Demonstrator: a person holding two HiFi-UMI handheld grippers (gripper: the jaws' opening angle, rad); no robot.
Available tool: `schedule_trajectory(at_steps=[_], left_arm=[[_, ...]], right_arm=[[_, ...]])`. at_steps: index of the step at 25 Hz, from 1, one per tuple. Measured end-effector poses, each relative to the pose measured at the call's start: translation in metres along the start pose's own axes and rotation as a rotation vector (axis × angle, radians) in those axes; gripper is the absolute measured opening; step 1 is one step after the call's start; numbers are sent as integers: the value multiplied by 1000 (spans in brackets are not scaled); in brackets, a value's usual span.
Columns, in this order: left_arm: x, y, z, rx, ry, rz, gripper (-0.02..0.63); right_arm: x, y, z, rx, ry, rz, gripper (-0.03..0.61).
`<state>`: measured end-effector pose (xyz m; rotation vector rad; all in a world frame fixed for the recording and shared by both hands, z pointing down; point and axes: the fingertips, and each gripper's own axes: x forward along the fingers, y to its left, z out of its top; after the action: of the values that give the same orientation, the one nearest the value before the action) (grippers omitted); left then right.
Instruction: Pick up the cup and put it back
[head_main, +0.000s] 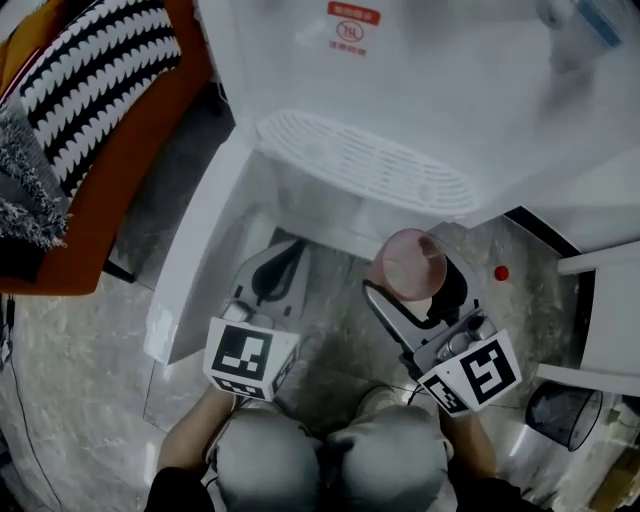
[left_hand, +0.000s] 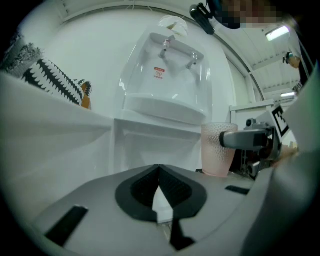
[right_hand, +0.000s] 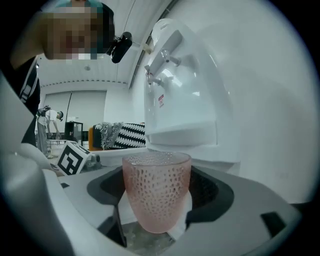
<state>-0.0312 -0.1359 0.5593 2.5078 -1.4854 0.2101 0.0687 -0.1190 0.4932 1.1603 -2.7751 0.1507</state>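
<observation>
A pink dimpled cup (head_main: 408, 262) stands upright between the jaws of my right gripper (head_main: 418, 283), which is shut on it. In the right gripper view the cup (right_hand: 157, 192) fills the gap of the right gripper (right_hand: 157, 212), just below the white water dispenser (right_hand: 182, 100) and its taps (right_hand: 162, 62). My left gripper (head_main: 280, 272) hangs to the cup's left, shut with nothing in it. In the left gripper view the left gripper (left_hand: 160, 192) has its jaws together, and the cup (left_hand: 217, 150) shows at the right in front of the dispenser (left_hand: 165, 85).
The dispenser's white drip grille (head_main: 370, 165) lies just beyond the cup. An orange chair with a black-and-white zigzag cushion (head_main: 100, 70) stands at the left. A black mesh bin (head_main: 565, 415) sits at the lower right. A small red thing (head_main: 501, 273) lies on the marble floor.
</observation>
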Motion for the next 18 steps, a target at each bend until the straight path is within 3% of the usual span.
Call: schedule_trajectory(at_steps=[4, 10, 18], left_arm=[[-20, 12, 25, 33, -34, 29, 12], [-35, -10, 66, 67, -48, -13, 12], [-39, -10, 68, 84, -50, 4, 12]], right_arm=[[-7, 13, 26, 19, -15, -26, 385], [-13, 16, 36, 11, -48, -49, 385], [-12, 23, 33, 1, -35, -28, 385]])
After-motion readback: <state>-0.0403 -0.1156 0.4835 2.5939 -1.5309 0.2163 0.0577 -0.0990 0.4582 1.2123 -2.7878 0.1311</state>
